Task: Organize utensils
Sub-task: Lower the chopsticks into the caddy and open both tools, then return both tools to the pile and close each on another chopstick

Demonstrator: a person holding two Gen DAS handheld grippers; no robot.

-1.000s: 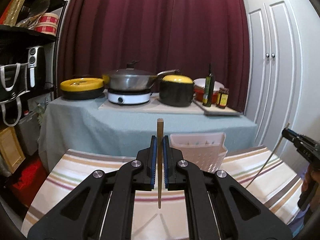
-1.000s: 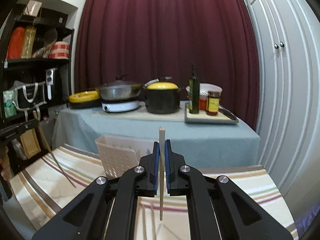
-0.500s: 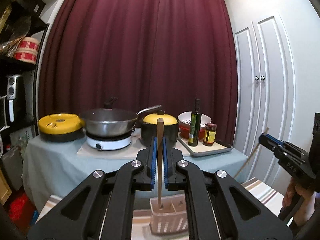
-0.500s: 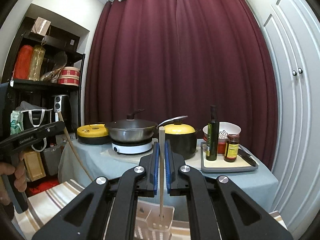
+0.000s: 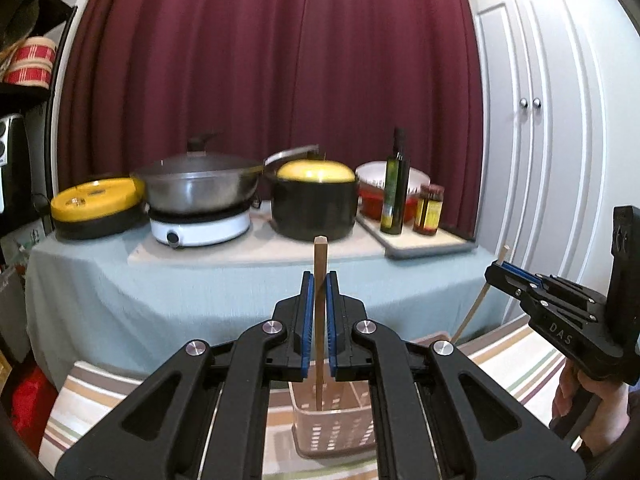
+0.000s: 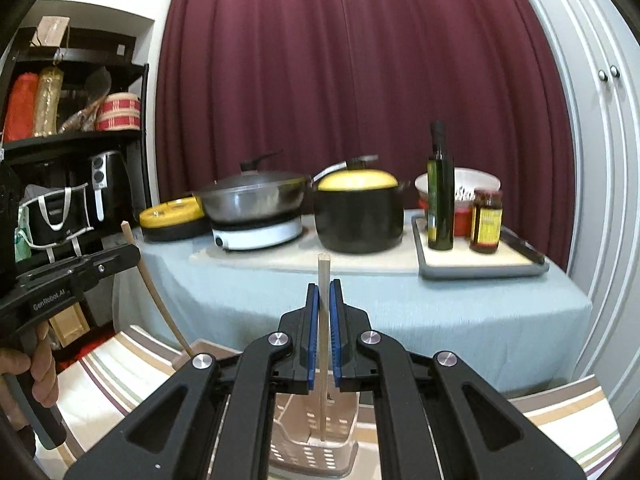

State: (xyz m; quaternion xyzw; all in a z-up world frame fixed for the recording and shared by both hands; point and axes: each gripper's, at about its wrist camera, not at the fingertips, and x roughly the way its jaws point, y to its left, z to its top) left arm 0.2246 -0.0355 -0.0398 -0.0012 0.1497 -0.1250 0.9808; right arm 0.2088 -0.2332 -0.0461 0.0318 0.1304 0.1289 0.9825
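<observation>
Left gripper (image 5: 319, 280) clamps a darker chopstick (image 5: 319, 320) upright, lower centre — tip over the basket (image 5: 332, 436); right gripper (image 6: 323, 288) pinches a pale chopstick (image 6: 323, 344) likewise.

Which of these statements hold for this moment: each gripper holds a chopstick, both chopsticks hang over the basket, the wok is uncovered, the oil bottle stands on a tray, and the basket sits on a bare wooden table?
1. Each gripper holds a chopstick. True: the left gripper and right gripper each have jaws closed on a chopstick.
2. Both chopsticks hang with their lower ends over the basket. True.
3. The wok is uncovered. False: a lid with a dark knob sits on it.
4. The oil bottle stands on a tray. True.
5. The basket sits on bare wood. False: it rests on a striped cloth.
</observation>
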